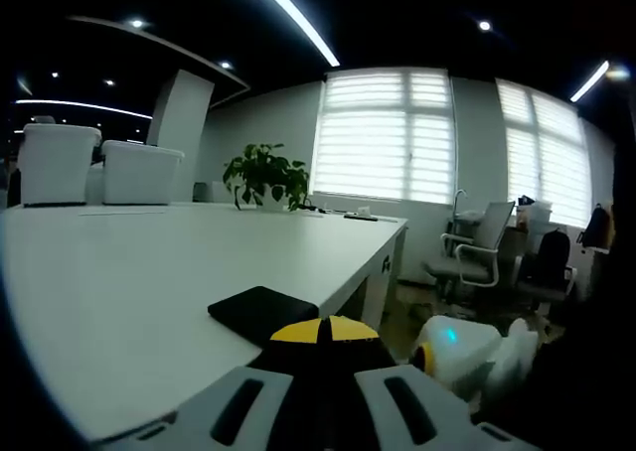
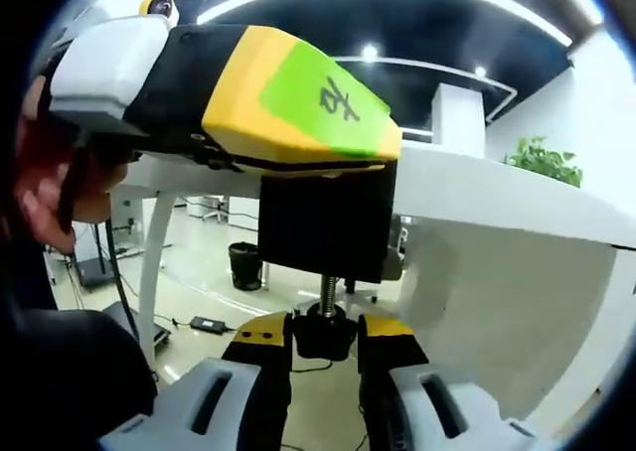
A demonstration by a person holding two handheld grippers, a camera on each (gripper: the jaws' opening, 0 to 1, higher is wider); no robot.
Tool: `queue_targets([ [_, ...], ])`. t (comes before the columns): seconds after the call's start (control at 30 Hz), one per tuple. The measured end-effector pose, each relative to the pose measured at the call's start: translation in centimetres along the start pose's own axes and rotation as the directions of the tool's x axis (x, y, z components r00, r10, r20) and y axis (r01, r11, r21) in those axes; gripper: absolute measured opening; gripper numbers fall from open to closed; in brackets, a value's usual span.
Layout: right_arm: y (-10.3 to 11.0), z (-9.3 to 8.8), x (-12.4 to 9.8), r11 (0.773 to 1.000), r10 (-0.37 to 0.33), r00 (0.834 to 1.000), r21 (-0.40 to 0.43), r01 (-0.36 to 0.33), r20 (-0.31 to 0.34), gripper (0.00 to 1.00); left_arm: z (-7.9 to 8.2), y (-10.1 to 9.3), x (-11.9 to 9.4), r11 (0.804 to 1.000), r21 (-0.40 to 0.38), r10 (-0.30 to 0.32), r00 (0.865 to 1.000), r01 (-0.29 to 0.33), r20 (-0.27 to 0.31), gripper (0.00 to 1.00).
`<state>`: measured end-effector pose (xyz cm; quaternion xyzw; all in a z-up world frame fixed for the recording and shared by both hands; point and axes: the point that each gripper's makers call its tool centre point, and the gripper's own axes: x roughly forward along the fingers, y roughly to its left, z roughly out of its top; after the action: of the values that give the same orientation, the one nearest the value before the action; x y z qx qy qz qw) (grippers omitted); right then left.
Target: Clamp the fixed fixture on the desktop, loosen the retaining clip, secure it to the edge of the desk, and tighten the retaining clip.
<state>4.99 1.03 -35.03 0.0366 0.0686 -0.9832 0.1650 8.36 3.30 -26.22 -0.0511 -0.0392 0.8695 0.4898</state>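
The black fixture sits on the corner edge of the white desk (image 1: pixel 129 282). Its flat top pad (image 1: pixel 260 312) lies on the desktop. My left gripper (image 1: pixel 323 334) is shut on the fixture from above, its yellow tips together. From under the desk I see the clamp body (image 2: pixel 323 223) hanging below the desk edge (image 2: pixel 477 183). A threaded screw (image 2: pixel 326 290) runs down to a black knob (image 2: pixel 325 334). My right gripper (image 2: pixel 326 340) is shut on that knob. The left gripper (image 2: pixel 370 141), yellow and green, lies across the top.
A potted plant (image 1: pixel 266 176) and two white chairs (image 1: pixel 99 165) stand at the desk's far side. Office chairs (image 1: pixel 477 247) stand by the bright windows. Under the desk are a white leg (image 2: pixel 149 262), a black bin (image 2: pixel 243 264) and floor cables. A person's dark sleeve (image 2: pixel 70 381) is close on the left.
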Motion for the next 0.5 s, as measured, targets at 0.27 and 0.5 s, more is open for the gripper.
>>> queue_targets([
  [0.27, 0.05, 0.18, -0.23, 0.998, 0.051, 0.999, 0.033, -0.051, -0.001, 0.23, 0.02, -0.08, -0.11, 1.000, -0.003, -0.001, 1.000, 0.001, -0.002, 0.01],
  [0.5, 0.31, 0.18, 0.17, 0.980, 0.200, 0.980, -0.002, -0.200, -0.007, 0.23, 0.04, -0.16, -0.22, 1.000, -0.007, -0.004, 1.000, 0.004, -0.004, 0.01],
])
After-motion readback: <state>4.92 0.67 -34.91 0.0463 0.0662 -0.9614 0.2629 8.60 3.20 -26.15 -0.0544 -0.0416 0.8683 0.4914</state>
